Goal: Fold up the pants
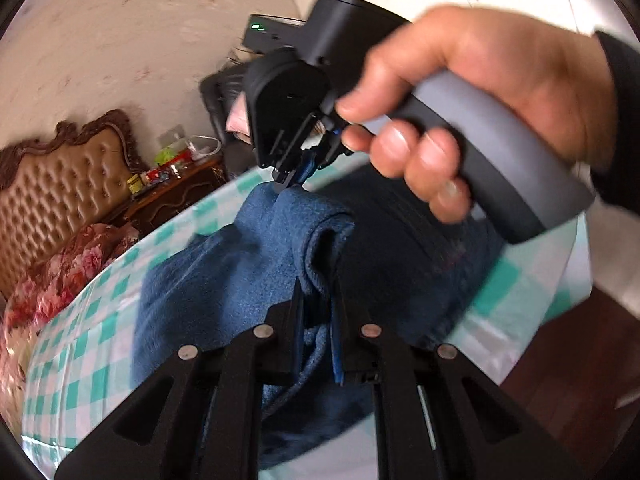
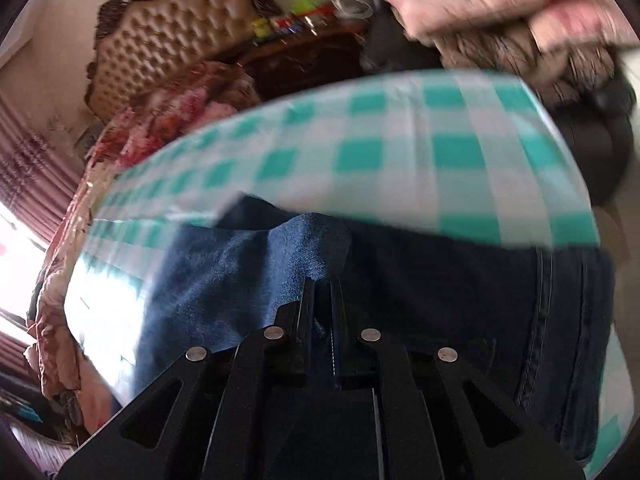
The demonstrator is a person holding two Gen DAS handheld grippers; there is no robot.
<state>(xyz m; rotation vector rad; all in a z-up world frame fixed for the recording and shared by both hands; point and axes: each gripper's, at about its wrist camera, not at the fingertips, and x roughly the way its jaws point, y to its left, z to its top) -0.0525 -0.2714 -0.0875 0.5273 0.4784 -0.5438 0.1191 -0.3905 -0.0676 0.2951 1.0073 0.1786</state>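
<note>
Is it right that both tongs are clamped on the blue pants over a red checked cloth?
Not quite: the cloth is teal checked, as the right wrist view shows. Both the left tongs and right tongs are indeed clamped on the blue pants.

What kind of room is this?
Most likely a bedroom: a tufted tan leather headboard with carved wood trim, a red floral quilt, and a cluttered dark wooden nightstand beside it.

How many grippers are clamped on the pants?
2. Left gripper pinches the near fold of the blue pants; right gripper pinches the far fold edge. Both jaws closed on fabric.
</note>
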